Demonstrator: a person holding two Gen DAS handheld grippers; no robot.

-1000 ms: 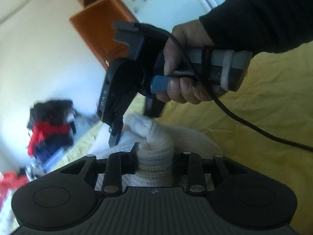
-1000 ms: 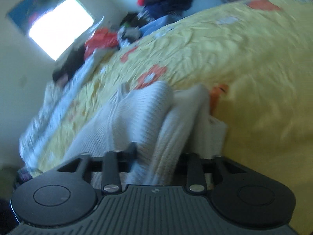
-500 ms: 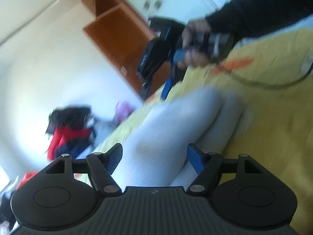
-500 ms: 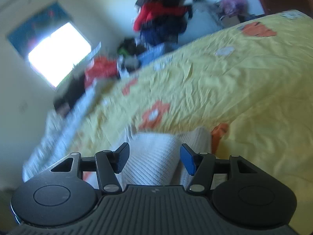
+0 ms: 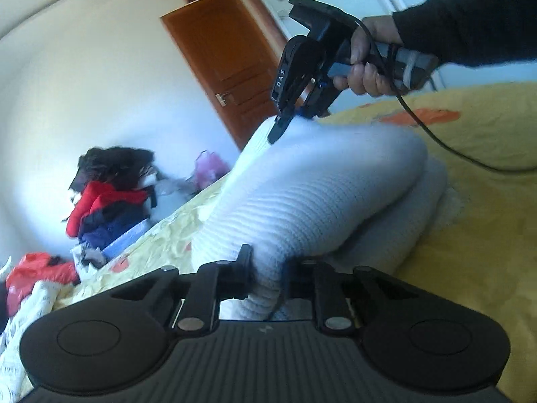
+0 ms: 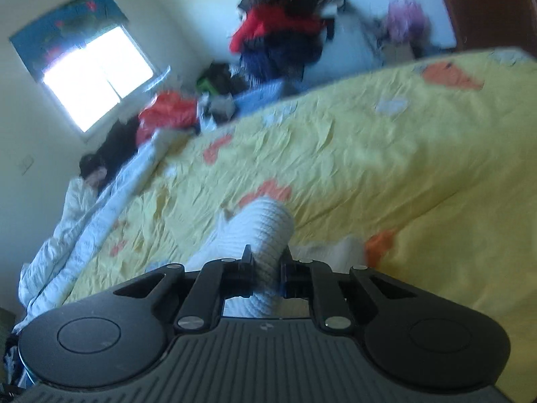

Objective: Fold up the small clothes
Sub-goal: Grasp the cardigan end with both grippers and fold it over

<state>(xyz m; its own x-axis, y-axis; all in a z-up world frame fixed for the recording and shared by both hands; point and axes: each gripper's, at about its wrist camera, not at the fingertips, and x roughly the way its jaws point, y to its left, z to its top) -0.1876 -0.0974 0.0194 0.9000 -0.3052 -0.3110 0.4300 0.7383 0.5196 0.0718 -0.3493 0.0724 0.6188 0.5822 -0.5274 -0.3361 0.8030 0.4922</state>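
The left gripper (image 5: pixel 266 270) is closing on the near end of the white knit (image 5: pixel 312 194), cloth pinched between its jaws; the right gripper (image 5: pixel 292 117) is closing on the far end, cloth between its jaws too. So the knit hangs stretched between both, its long axis running from the left gripper away to the right one, above the yellow sheet (image 5: pixel 476 235); a folded part rests on the sheet. The knit is ribbed, thick, soft; the sheet is thin and wrinkled. Beyond stand a clothes pile (image 5: pixel 107 198) and a wooden door (image 5: pixel 228 67).
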